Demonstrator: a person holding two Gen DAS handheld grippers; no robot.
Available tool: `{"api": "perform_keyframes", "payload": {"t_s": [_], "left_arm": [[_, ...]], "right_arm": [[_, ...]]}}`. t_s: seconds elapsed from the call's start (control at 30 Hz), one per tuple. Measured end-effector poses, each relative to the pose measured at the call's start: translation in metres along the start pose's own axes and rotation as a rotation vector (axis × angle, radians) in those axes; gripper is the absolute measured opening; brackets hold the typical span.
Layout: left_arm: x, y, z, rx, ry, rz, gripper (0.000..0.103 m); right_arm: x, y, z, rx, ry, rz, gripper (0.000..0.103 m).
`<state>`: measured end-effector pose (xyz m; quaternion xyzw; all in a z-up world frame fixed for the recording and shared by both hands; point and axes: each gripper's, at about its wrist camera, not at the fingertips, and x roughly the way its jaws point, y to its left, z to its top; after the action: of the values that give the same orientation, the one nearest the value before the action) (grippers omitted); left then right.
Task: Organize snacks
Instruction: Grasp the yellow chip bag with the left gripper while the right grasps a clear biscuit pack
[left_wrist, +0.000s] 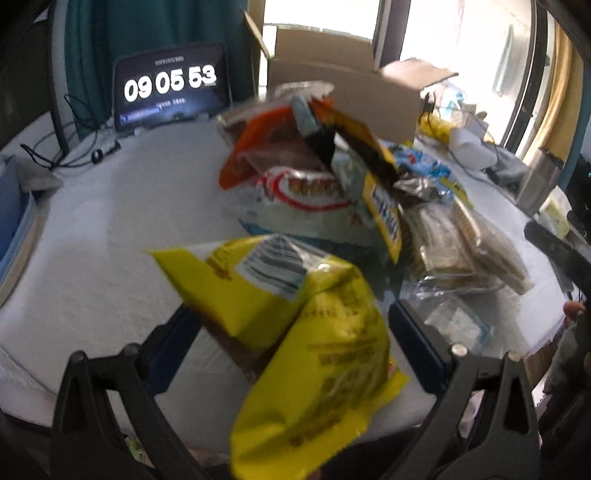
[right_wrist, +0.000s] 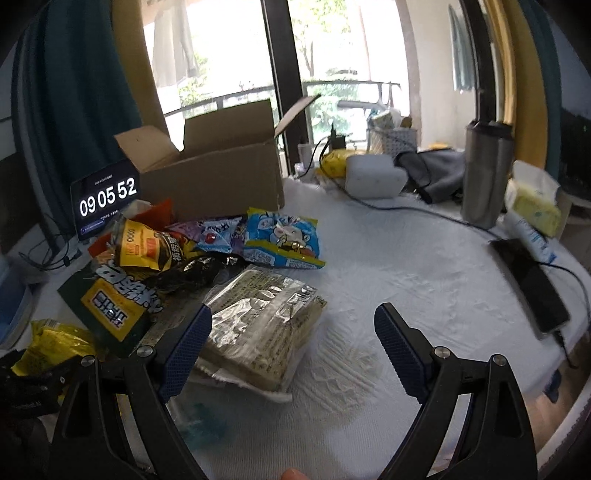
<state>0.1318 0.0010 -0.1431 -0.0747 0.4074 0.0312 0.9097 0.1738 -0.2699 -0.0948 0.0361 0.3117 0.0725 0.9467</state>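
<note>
Left wrist view: the left gripper (left_wrist: 291, 332) has its jaws spread wide, with a blurred yellow snack bag (left_wrist: 303, 347) between them; whether they touch it I cannot tell. Further off, a snack pile (left_wrist: 332, 184) lies before an open cardboard box (left_wrist: 343, 92).

Right wrist view: the right gripper (right_wrist: 293, 347) has its jaws wide open and empty over the white surface (right_wrist: 406, 266), its left pad beside a clear-wrapped cracker pack (right_wrist: 258, 325). The box (right_wrist: 221, 177) stands far left.

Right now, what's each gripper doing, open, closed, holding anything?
Left gripper: open, fingers wide either side of a yellow snack bag; grip cannot be told.
Right gripper: open, empty, above the table.
</note>
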Motion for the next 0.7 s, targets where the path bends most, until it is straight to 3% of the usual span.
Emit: {"api": "perform_keyframes", "payload": {"t_s": [0.17,0.23,0.43,0.53,0.63,0.7], "left_arm": [[0.018,0.001,0.0,0.008,0.074,-0.028,0.084],[0.021,0.002,-0.002,0.002,0.09,-0.053,0.072],[0.018,0.001,-0.003,0.011,0.076,-0.06,0.06],[0.013,0.006,-0.002,0.007,0.063,-0.063,0.058],[0.004,0.012,-0.001,0.0,0.034,-0.06,0.057],[-0.006,0.018,0.001,-0.003,0.004,-0.054,0.057]], "right_arm": [[0.038,-0.008,0.002,0.08,0.099,0.081,0.092],[0.051,-0.011,0.002,0.122,0.146,0.109,0.092],[0.073,-0.019,-0.003,0.22,0.24,0.198,0.092],[0.072,-0.018,-0.002,0.222,0.244,0.206,0.078],[0.063,-0.012,0.002,0.169,0.205,0.143,0.055],[0.056,-0.01,0.005,0.134,0.183,0.122,0.046]]}}
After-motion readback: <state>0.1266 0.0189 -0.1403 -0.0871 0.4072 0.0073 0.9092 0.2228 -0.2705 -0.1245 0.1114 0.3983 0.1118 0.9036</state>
